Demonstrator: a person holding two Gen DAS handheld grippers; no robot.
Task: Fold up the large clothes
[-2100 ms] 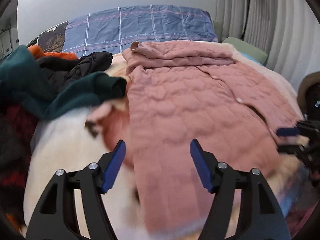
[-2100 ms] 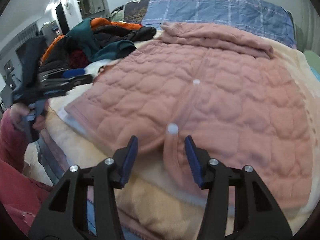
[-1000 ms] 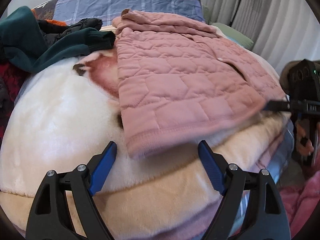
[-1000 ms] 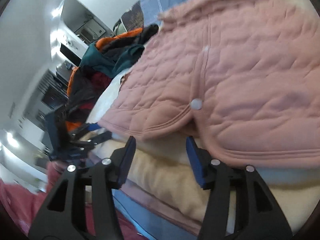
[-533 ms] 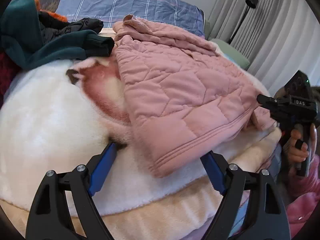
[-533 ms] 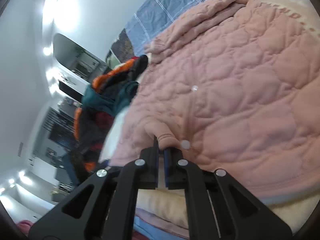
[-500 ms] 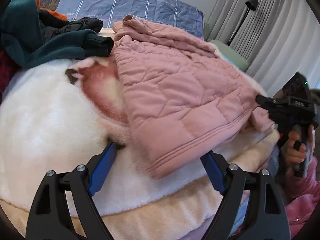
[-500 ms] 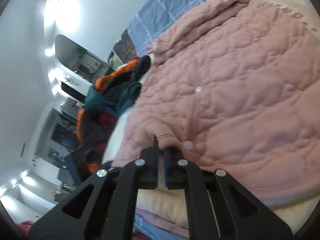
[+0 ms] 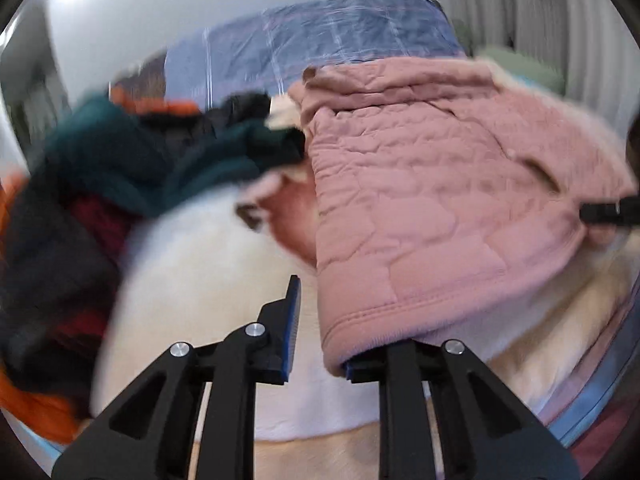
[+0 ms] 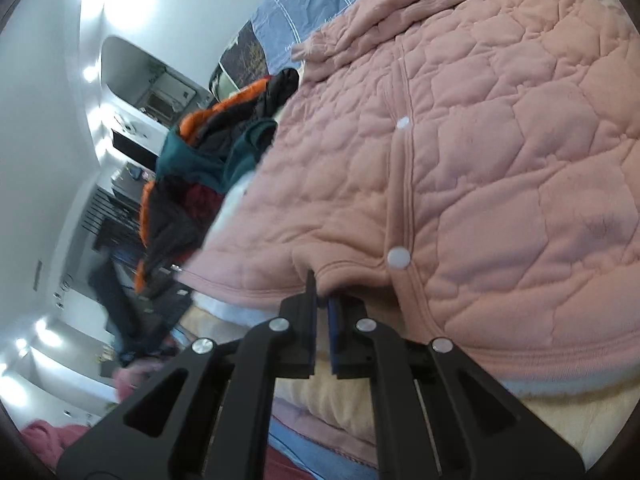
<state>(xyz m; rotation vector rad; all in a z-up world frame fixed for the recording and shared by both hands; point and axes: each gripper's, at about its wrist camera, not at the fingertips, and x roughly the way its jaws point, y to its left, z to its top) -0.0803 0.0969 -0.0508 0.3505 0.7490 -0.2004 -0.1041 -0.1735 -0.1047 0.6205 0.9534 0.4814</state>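
A pink quilted jacket [image 9: 432, 200] lies spread on the bed, front up, with white snap buttons [image 10: 399, 257]. My left gripper [image 9: 320, 332] is open at the jacket's near left hem corner; that corner drapes over the right finger and the left finger [image 9: 289, 328] stands free beside it. My right gripper [image 10: 321, 300] is shut on the jacket's hem [image 10: 332, 270] by the front opening. It shows in the left wrist view [image 9: 608, 214] at the far right, pinching the hem.
A pile of dark green, black, red and orange clothes [image 9: 120, 184] lies left of the jacket. A white and cream fleece blanket [image 9: 192, 280] covers the bed. A blue plaid pillow [image 9: 328, 36] lies at the head. Curtains hang right.
My left gripper has narrowed and moved onto the jacket's near corner, which now lies over its right finger. The left view is blurred from motion. My right gripper stays shut on the hem.
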